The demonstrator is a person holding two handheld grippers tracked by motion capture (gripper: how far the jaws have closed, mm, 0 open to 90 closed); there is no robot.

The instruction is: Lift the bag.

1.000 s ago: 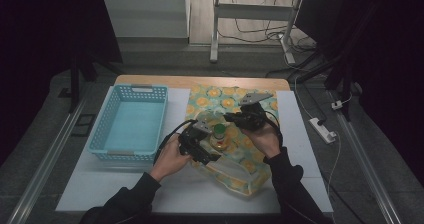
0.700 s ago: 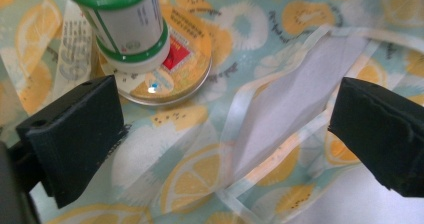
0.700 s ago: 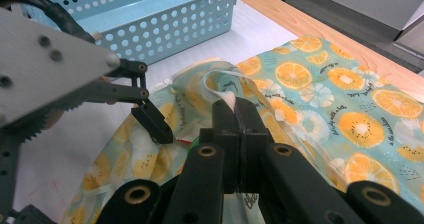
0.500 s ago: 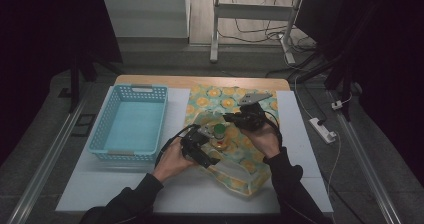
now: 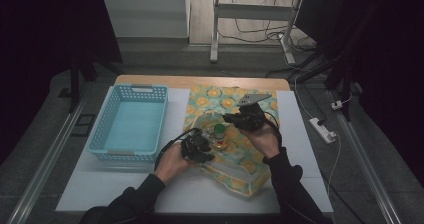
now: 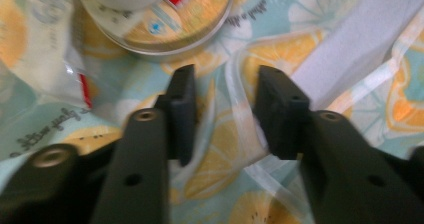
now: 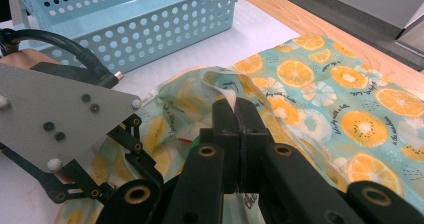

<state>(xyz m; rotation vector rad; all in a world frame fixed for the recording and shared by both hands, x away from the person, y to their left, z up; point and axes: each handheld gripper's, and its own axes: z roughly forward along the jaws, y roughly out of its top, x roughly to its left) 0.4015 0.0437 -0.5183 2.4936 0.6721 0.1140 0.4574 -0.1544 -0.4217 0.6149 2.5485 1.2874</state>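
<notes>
On the white table [image 5: 125, 184] lay an orange-print bag [image 5: 250, 154], spread from the far wooden edge toward the near right, w/ a clear-trimmed mouth. A jar w/ green lid [image 5: 219, 132] stood upright inside the bag's open mouth, abt mid-table, just right of the blue basket [image 5: 131, 121]. The basket sat at left, well apart from the bag's far end but near its left edge.

Left gripper [image 5: 198, 148] was low at the bag's near-left edge, just beside the jar. In the left gripper view its jaws were spread apart, straddling the bag's clear trim strip [image 6: 235, 109] w/o touching it as far as could be told; the jar's base [image 6: 165, 29] was just beyond the tips, green lid at top edge of frame.

Right gripper [image 5: 239, 120] was on the jar's far-right side. In the right gripper view its jaws were pressed together, pinching the bag's upper edge [image 7: 222, 86] and lifting that fabric into a raised fold. The left gripper's grey plate [image 7: 60, 114] and cable showed close at left; basket beyond, far left.

Bag's far half [image 7: 350, 99] lay flat on the table.
</notes>
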